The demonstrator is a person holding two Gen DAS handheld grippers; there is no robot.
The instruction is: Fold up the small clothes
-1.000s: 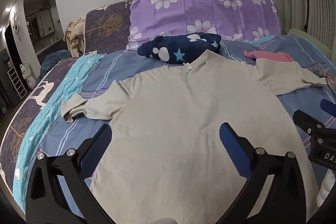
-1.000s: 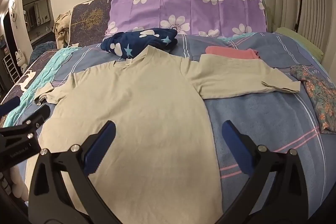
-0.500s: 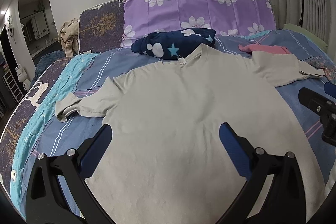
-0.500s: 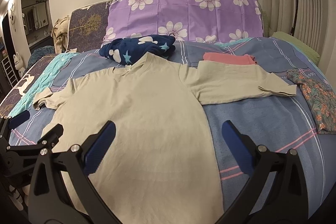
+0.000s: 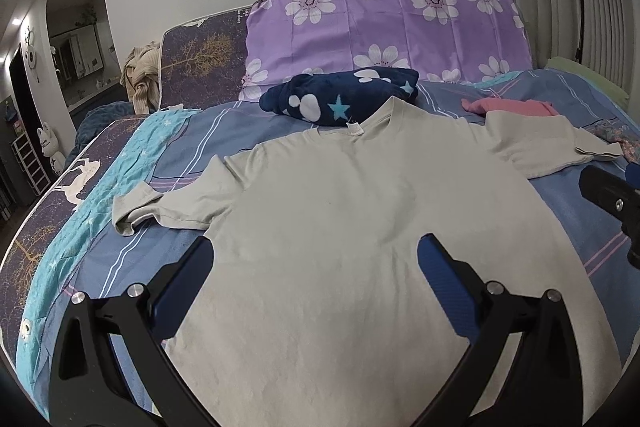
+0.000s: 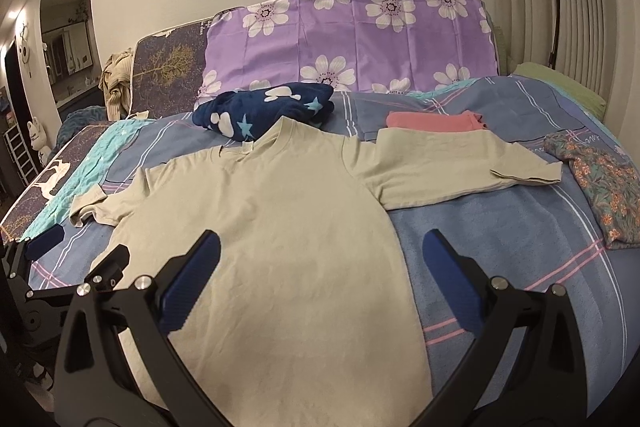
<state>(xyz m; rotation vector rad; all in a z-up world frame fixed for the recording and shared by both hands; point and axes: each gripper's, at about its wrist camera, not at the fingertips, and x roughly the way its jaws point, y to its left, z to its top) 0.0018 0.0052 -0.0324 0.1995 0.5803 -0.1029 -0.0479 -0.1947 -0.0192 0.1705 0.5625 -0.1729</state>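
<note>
A: What is different now, compared with one second ago?

B: Both cameras see more of the bed (image 5: 256,131) than before, so I think the person is pulling the two tools back and a little up. The beige T-shirt (image 5: 360,227) itself does not move. It lies flat on the blue striped cover, the collar toward the purple flower pillow (image 5: 384,31), both sleeves spread out to the sides.

A: And the tools, do they hold something?

B: No. The left gripper (image 5: 316,259) has its fingers wide apart above the lower part of the shirt, with nothing between them. The right gripper (image 6: 320,255) is the same, fingers apart, over the right edge of the shirt body and the cover beside it.

A: So what does it mean for the folding?

B: In my opinion the shirt is now spread and the fold is not yet started. The step back looks like a preparation to choose where to grasp. The left sleeve (image 5: 160,207) is a little curled at its end, the right sleeve (image 6: 460,167) lies smoother, near the pink cloth (image 6: 432,121) and the flowered cloth (image 6: 600,187).

A: Any risk?

B: The dark blue star blanket (image 5: 340,99) touches the collar, so it may be dragged along.
</note>
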